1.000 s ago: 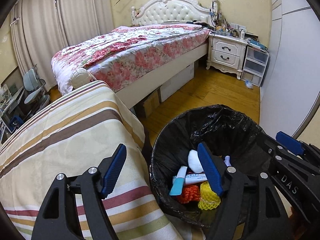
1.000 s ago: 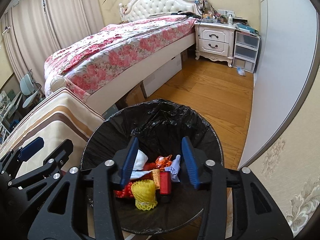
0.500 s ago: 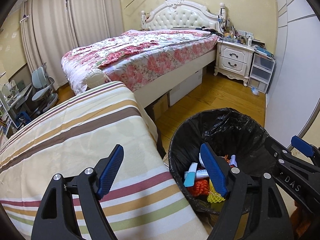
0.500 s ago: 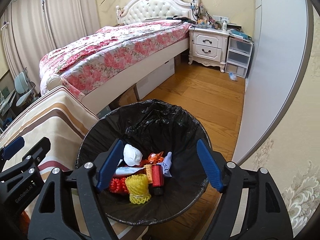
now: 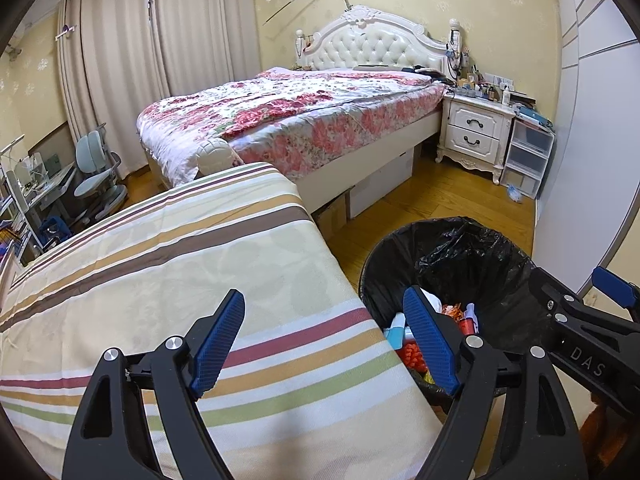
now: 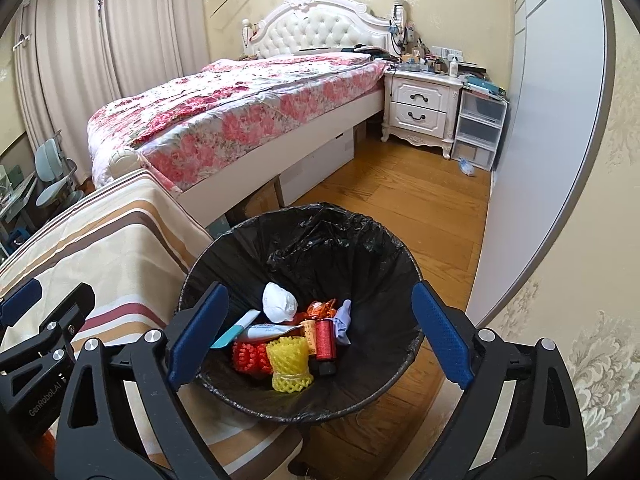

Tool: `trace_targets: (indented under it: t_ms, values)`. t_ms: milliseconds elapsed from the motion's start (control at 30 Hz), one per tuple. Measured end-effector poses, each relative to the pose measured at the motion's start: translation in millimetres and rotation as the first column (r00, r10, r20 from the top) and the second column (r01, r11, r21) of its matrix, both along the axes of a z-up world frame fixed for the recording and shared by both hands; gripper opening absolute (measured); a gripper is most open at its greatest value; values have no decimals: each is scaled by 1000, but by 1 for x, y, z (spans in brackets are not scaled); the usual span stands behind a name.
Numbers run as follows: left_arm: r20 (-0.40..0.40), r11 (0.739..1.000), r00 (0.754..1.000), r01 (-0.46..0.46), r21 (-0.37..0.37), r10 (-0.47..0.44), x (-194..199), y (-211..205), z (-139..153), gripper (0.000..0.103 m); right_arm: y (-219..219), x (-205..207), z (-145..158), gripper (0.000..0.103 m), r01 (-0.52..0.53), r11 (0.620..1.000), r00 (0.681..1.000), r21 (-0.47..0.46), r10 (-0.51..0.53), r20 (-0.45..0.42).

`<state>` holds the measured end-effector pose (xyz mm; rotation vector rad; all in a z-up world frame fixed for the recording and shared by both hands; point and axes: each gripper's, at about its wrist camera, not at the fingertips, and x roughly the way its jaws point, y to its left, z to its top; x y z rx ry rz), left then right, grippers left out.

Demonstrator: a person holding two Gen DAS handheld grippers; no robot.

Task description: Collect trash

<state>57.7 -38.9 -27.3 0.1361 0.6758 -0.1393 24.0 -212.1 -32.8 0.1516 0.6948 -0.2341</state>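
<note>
Standing on a wooden floor (image 6: 404,204) beside a striped cloth (image 5: 168,264), the trash bin (image 6: 384,384) holds litter; both the left gripper (image 5: 326,340) and right gripper (image 6: 320,332), just widened, gape empty.

My room is evenly, softly lit, daylight filtering through the closed curtains (image 5: 120,60). Both views stay sharp, fisheye-bent at the edges with black vignetted corners.

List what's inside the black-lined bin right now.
In the bin: a white wad, a tube, yellow foam net, red foam net, a red cylinder, orange wrapper. Anything beneath that pile is covered.
</note>
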Motion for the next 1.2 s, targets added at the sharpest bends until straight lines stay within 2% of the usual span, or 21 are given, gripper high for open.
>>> trace_targets:
  t_ms: [400,700,1200]
  values:
    - [31,1000,999,-25,5,24,-32,19,3,81,21,-23,6,93,-44,999,999,-28,44,-2]
    - [55,999,997,-47,-18,48,-50,33,10,82,31,-44,9,93,-47,998,999,-38,48,14]
    - [63,999,997,-47,-19,48,-59,37,11,82,40,-51,13,93,-64,997,997,-42,65,29]
